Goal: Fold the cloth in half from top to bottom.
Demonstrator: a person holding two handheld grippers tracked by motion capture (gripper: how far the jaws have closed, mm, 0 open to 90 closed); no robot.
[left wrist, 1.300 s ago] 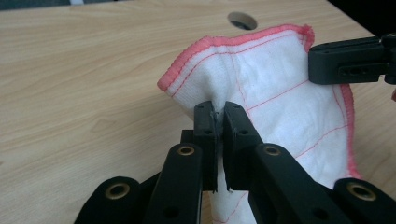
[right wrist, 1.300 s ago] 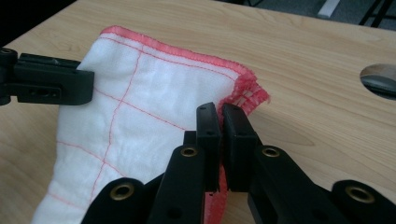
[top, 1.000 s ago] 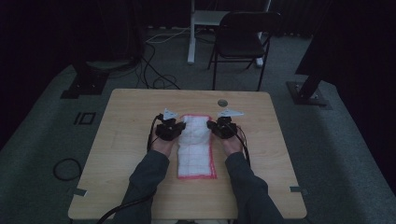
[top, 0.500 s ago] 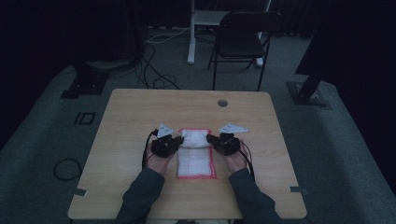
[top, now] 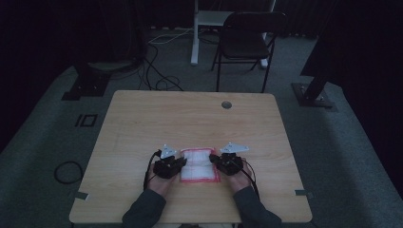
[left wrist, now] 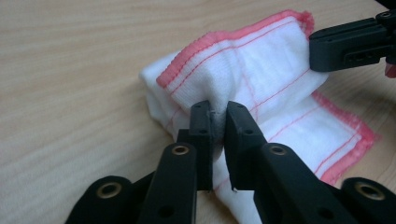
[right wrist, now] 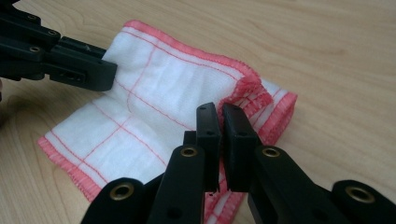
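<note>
Two hand-held grippers pinch a folded cloth (top: 199, 164) on the table (top: 190, 118): left gripper (left wrist: 217, 122), jaws just easing apart, and right gripper (right wrist: 220, 126) clenched on opposite edges.

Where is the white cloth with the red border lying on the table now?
In the high view, the cloth lies on the near middle of the wooden table, between the left claw and the right claw.

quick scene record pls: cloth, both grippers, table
cloth: white cloth with red edging, folded over, near edge of table
left gripper: jaws have just been opening, fold of cloth between them
right gripper: jaws shut on cloth's red hem
positions: one gripper at each side of cloth
table extras: round grommet at far edge
</note>
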